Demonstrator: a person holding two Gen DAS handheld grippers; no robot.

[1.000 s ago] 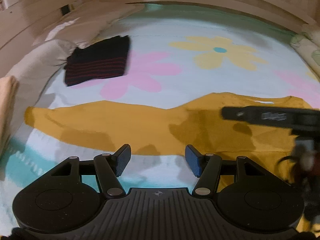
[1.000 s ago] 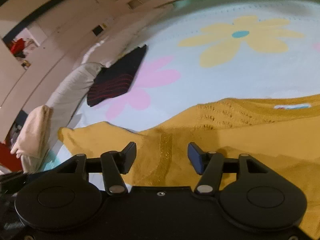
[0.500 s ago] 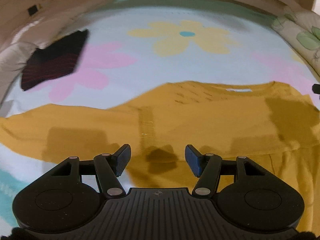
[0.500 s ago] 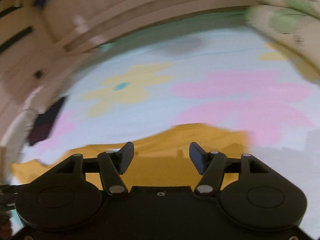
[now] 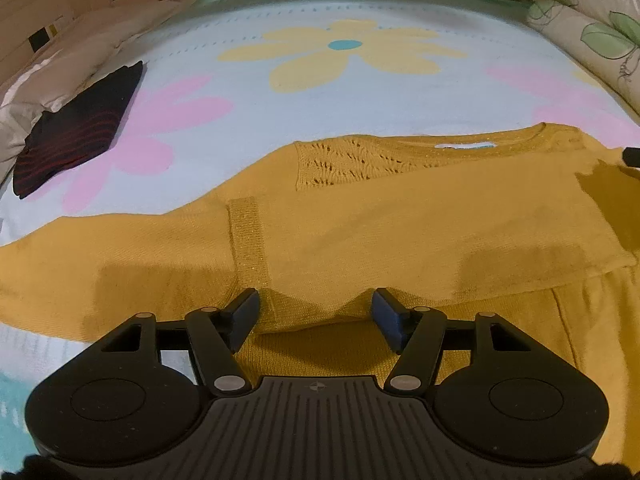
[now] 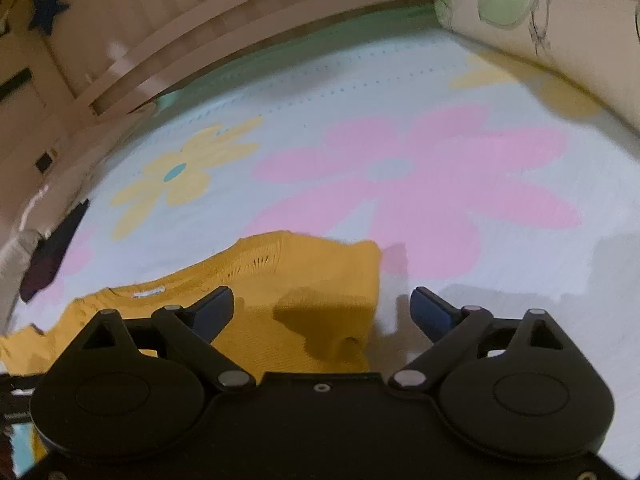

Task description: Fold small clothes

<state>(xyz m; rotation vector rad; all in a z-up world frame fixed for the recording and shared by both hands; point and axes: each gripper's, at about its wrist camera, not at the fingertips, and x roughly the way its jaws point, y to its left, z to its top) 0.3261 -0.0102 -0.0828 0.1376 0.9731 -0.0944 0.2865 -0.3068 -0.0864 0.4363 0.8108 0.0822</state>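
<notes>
Left wrist: my left gripper sits half open over the mustard sweater, nothing pinched. The sweater spans mid-frame on the flowered bedsheet; one sleeve is folded across the body, its cuff lying centre-left. The other sleeve and the final folds are left, I'd say. A dark striped garment, already folded, lies upper left, clear of the work.

Right wrist: my right gripper is opening wide, empty, over the sweater's edge at lower centre. Frame's blurred, so contact is unclear. A leaf-print pillow lies upper right, not obstructing.
</notes>
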